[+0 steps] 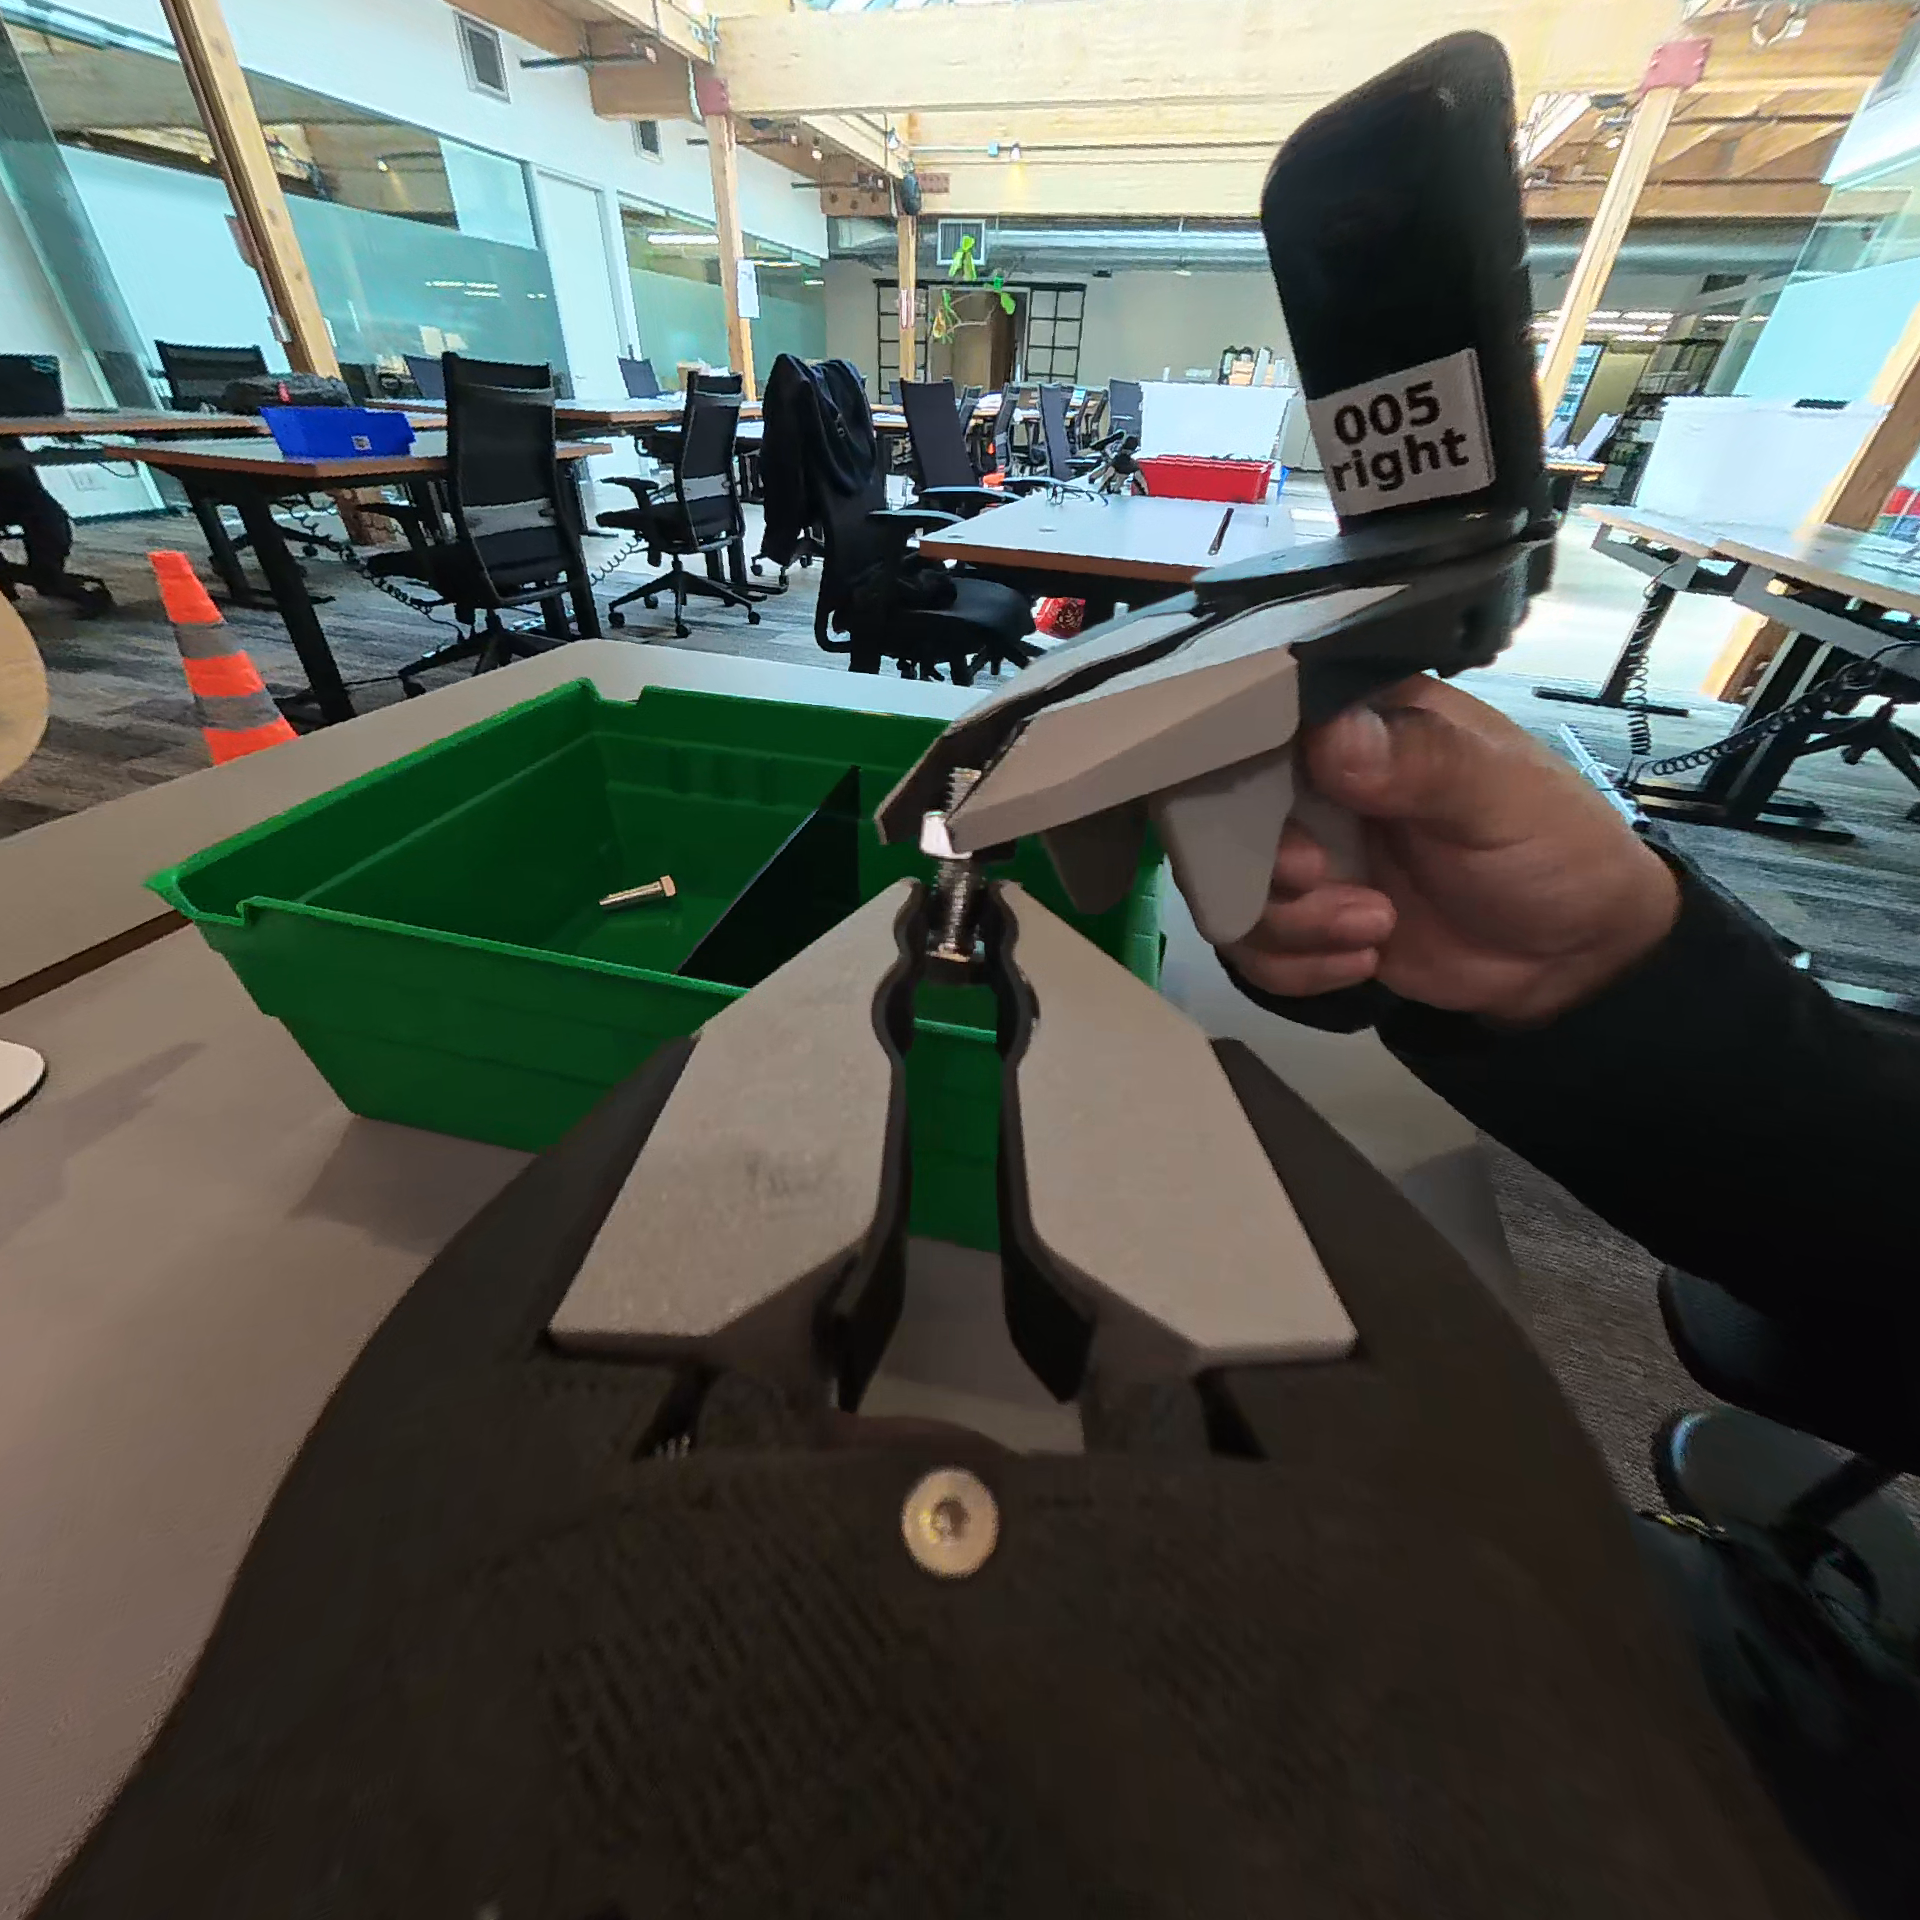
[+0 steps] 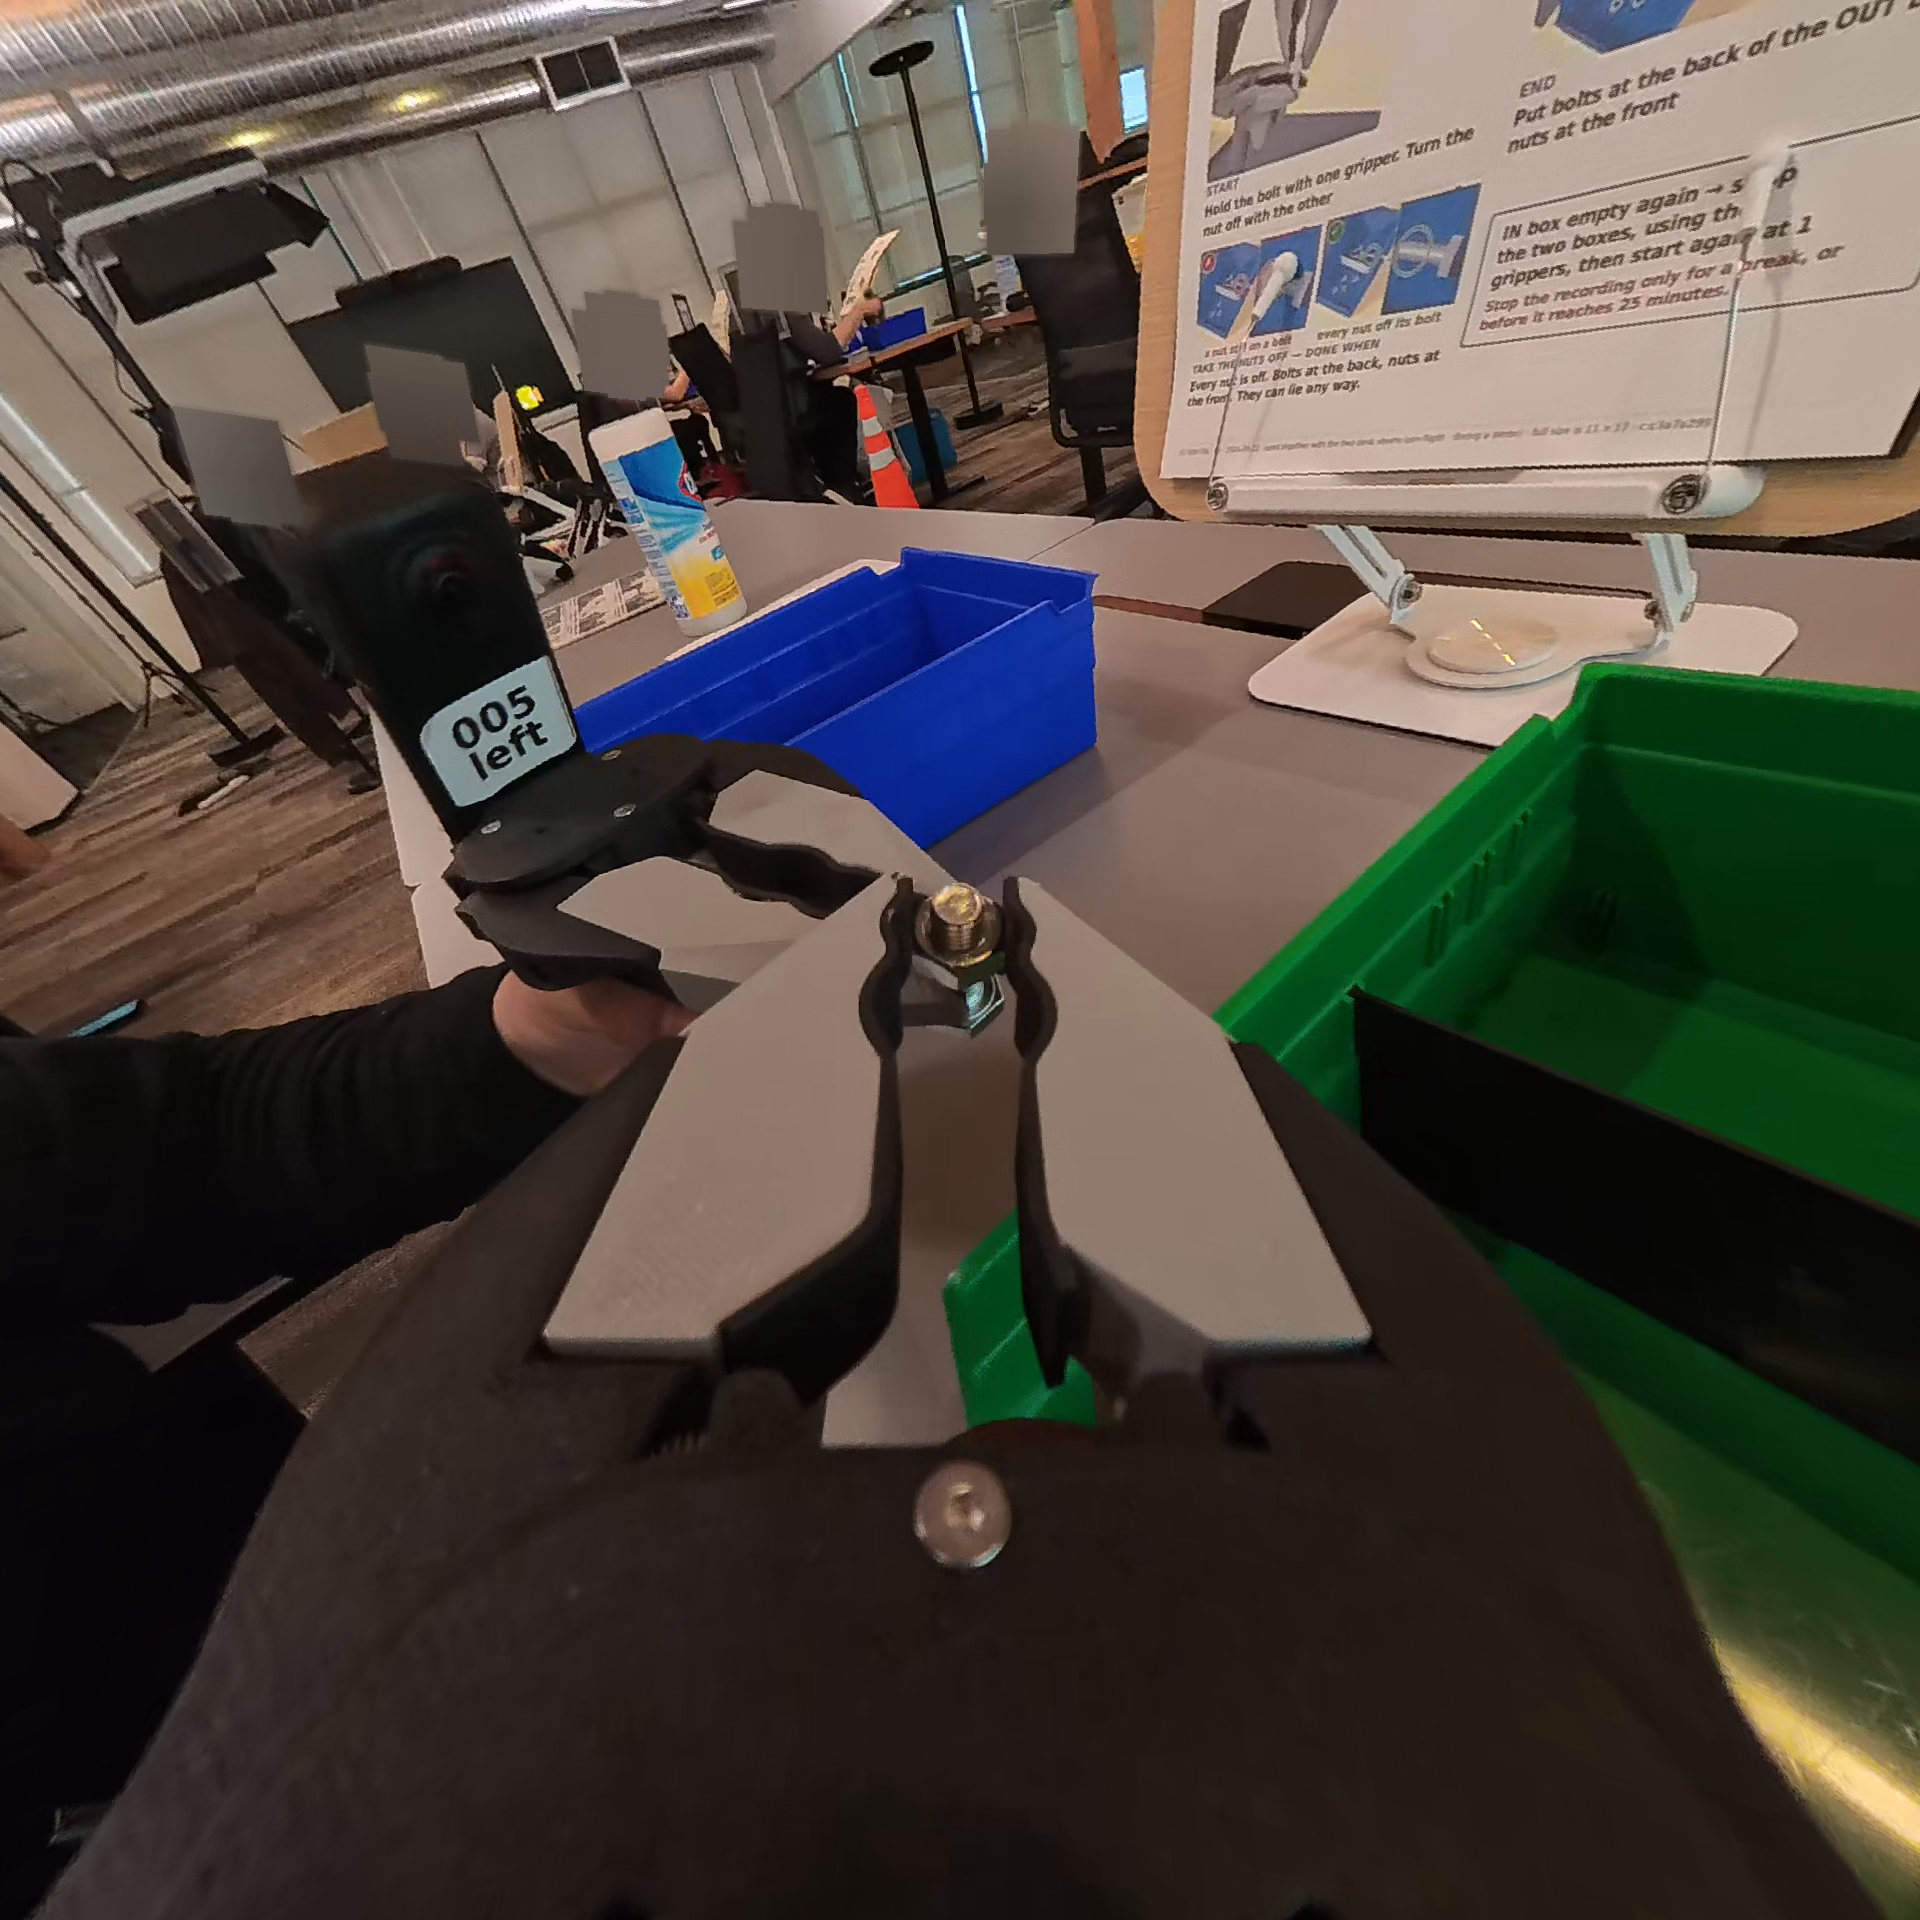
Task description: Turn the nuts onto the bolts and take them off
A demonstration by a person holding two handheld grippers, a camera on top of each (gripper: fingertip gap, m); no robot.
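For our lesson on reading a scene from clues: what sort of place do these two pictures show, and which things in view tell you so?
Most likely an open-plan office used as a workspace: rows of desks with black office chairs, glass-walled rooms along the side, and exposed timber beams overhead.

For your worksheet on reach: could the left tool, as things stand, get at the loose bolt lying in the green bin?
Probably not yet: the left tool is shut on a bolt, though the green bin is open above the loose bolt.

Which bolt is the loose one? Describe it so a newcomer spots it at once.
Start at the green bin on the grey table. Left of its black divider, one short silvery bolt lies flat on the floor. Unlike the bolt held between the jaws, nothing grips it.
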